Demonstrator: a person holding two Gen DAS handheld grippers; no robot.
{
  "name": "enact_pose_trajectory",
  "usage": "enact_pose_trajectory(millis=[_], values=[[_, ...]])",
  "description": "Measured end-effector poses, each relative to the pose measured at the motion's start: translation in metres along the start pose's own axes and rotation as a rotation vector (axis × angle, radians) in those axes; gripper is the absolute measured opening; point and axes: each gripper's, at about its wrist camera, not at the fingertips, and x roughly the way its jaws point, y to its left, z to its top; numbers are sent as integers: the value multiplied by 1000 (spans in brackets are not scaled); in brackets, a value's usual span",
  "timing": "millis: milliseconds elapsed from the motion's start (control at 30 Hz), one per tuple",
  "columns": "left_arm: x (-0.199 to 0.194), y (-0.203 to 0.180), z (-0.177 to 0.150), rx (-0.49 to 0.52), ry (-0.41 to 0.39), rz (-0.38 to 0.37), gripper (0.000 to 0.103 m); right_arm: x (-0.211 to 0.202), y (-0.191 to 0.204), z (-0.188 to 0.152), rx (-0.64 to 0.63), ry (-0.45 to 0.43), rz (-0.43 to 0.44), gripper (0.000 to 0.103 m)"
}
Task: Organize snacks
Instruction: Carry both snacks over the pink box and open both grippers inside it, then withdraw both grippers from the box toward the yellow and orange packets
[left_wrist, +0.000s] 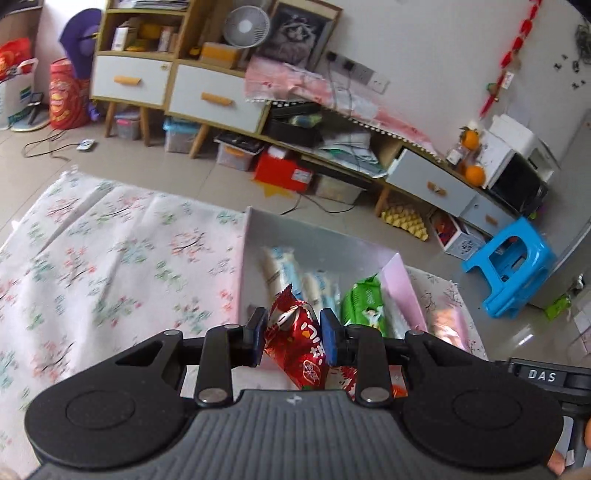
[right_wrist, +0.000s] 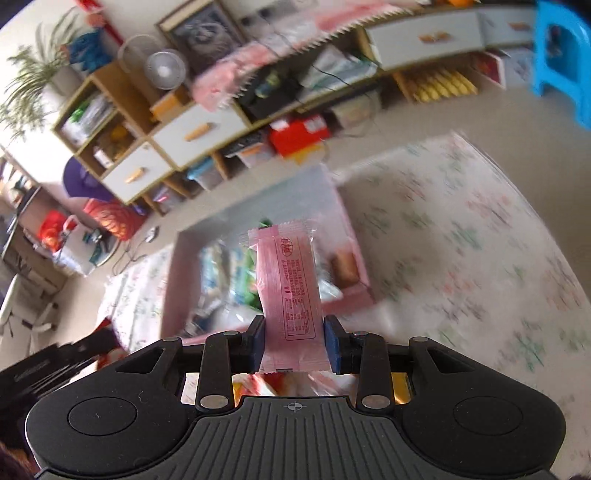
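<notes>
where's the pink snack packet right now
In the right wrist view the pink snack packet is clamped in the right gripper, held up in front of the pink box on the floral cloth.

A lived-in home room: beyond the left gripper (left_wrist: 293, 339) stand a wooden drawer cabinet (left_wrist: 173, 88), a desk fan (left_wrist: 246, 26), a framed raccoon picture (left_wrist: 297, 35), and a blue plastic stool (left_wrist: 511, 266) to its right.

Open floral tablecloth (left_wrist: 110, 251) left of pink box (left_wrist: 400, 291): clear passage. Box interior crowded with blue-white packets (left_wrist: 280, 273) and green packet (left_wrist: 364, 301) (upright walls obstruct side entry). Above rim: unobstructed.
</notes>
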Motion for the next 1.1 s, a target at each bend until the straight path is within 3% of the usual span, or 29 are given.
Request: enact_pose_trajectory(millis=[267, 500, 733, 800, 900, 967, 1033, 1100], values=[[37, -8, 9, 85, 16, 35, 28, 49, 51, 5, -122, 38, 4, 32], [54, -9, 3, 151, 43, 79, 28, 70, 62, 10, -133, 31, 11, 32], [46, -4, 8, 110, 20, 82, 41, 69, 63, 8, -119, -22, 21, 37], [41, -2, 9, 93, 16, 75, 42, 63, 61, 9, -107, -39, 28, 50], [35, 1, 12, 57, 16, 67, 43, 56, 57, 12, -96, -41, 32, 50], [29, 2, 14, 33, 13, 68, 46, 51, 54, 13, -75, -34, 16, 50], [24, -1, 15, 11, 11, 68, 56, 46, 49, 14, -52, -23, -12, 50], [19, -2, 14, -3, 11, 62, 56, 40, 46, 13, -46, -16, -43, 50]])
